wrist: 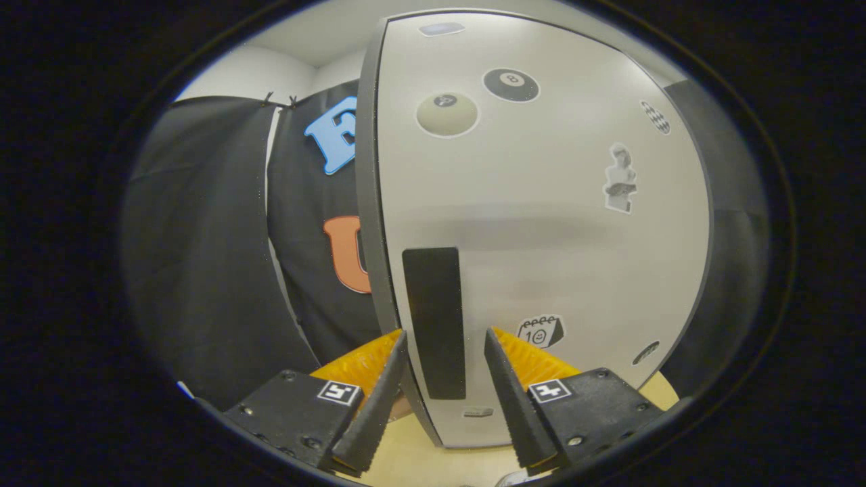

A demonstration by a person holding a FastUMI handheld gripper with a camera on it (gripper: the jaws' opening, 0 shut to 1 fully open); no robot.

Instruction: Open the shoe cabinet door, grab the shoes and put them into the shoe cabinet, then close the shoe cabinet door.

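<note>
At the shoe cabinet door (541, 223): dark handle strip (434, 321) by its left edge, between the parted, empty tongs (445, 338). Risk: fingers slipping off the flat strip, door staying shut.

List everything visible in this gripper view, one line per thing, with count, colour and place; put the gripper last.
Shoe cabinet door: one, pale grey with darker grey edge, upright just ahead of the fingers.
Door handle: one, black vertical bar, near the door's edge, between the fingers.
Stickers: several on the door face, among them a black billiard ball, a pale ball, a figure and a small calendar.
Black cloth: the booth's wall, beyond the door's edge.
Surface: light wood, beneath the cabinet and fingers.
Gripper: one, fingers open, straddling the handle, not pressing on it.
</note>
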